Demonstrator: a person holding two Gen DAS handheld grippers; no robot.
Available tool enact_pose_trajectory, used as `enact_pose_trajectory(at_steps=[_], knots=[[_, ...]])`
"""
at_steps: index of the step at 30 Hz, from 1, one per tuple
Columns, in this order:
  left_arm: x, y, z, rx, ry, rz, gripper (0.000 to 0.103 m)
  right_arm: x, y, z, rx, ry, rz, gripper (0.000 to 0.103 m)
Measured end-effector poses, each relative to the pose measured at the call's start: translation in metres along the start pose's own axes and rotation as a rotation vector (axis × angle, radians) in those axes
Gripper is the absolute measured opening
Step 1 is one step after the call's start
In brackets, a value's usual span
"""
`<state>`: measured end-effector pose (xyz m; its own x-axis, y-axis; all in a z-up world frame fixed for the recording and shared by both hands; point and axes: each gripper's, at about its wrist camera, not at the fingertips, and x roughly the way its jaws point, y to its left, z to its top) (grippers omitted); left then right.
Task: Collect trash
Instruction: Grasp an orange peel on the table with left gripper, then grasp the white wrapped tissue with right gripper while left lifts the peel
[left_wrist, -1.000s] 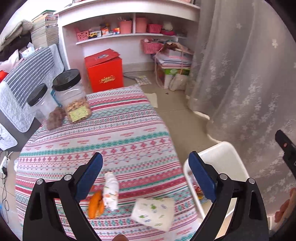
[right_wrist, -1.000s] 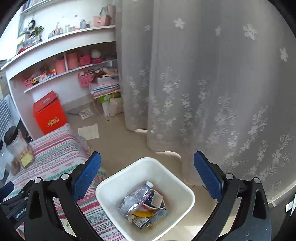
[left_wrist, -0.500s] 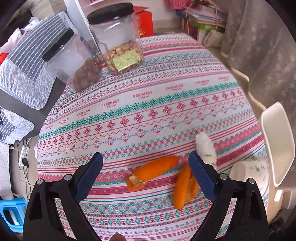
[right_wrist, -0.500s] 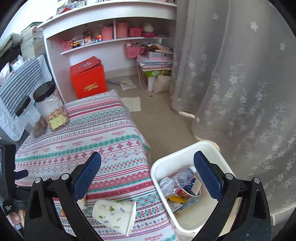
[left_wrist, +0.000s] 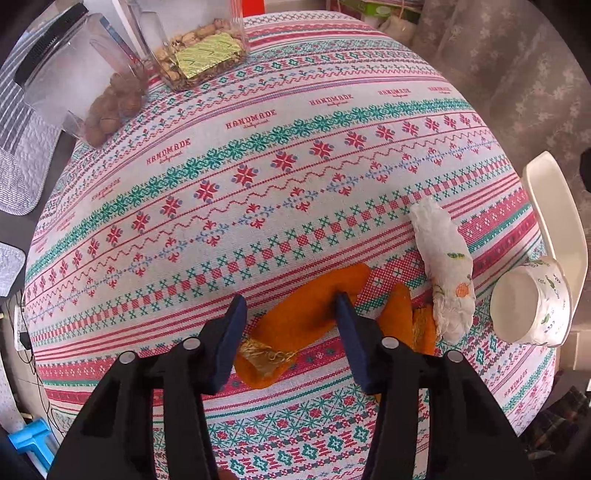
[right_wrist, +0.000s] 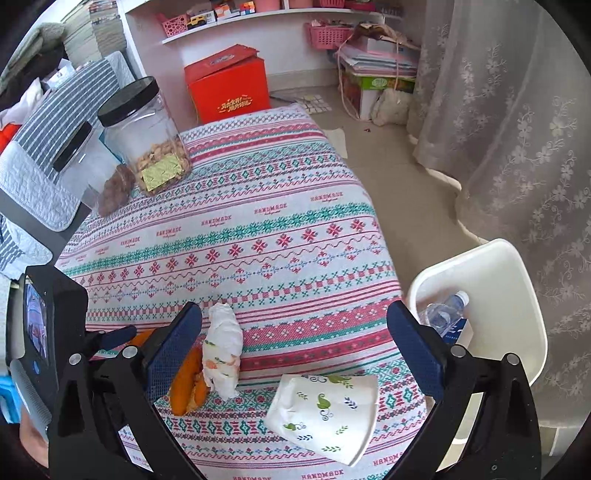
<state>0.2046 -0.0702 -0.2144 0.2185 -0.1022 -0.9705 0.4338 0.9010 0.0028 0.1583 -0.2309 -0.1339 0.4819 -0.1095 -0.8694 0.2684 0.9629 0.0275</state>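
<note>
While left gripper (left_wrist: 288, 314) jaws close around the orange wrapper (left_wrist: 295, 317) on the tablecloth (left_wrist: 280, 184), no squeeze visible. Right gripper (right_wrist: 295, 339) gapes wide, empty, above the paper cup (right_wrist: 325, 410) beside the white bin (right_wrist: 491, 273).

Orange wrapper (left_wrist: 310, 314) with a gold foil end on the worktop (left_wrist: 295, 155), its cloth striped in red, teal and white snowflake bands. White paper cup (right_wrist: 325, 410) sprinkled with green and navy leaves. Plain white bin (right_wrist: 495, 280). Bright red box (right_wrist: 229, 88).
</note>
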Motion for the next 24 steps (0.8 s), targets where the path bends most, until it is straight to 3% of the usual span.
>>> enact_pose_trajectory(at_steps=[2,5,8,15,20,24], knots=[[-0.002,-0.002,-0.004,0.018,-0.002,-0.008,0.038,0.008,0.007,-0.001,-0.008,0.028,0.018,0.096],[-0.009,0.004,-0.014,-0.004,-0.005,-0.031,0.019,0.022,0.018,-0.005,-0.024,0.076,0.027,0.096],[-0.03,0.027,-0.019,-0.081,-0.046,-0.01,0.015,0.035,0.027,-0.008,-0.034,0.116,0.036,0.096],[-0.15,0.105,-0.045,-0.366,-0.299,0.01,0.015,0.054,0.051,-0.008,-0.043,0.15,0.034,0.096],[-0.215,0.149,-0.1,-0.608,-0.487,-0.1,0.015,0.07,0.069,-0.015,-0.084,0.185,-0.012,0.095],[-0.211,0.173,-0.124,-0.707,-0.503,-0.086,0.015,0.08,0.075,-0.019,-0.086,0.208,-0.036,0.064]])
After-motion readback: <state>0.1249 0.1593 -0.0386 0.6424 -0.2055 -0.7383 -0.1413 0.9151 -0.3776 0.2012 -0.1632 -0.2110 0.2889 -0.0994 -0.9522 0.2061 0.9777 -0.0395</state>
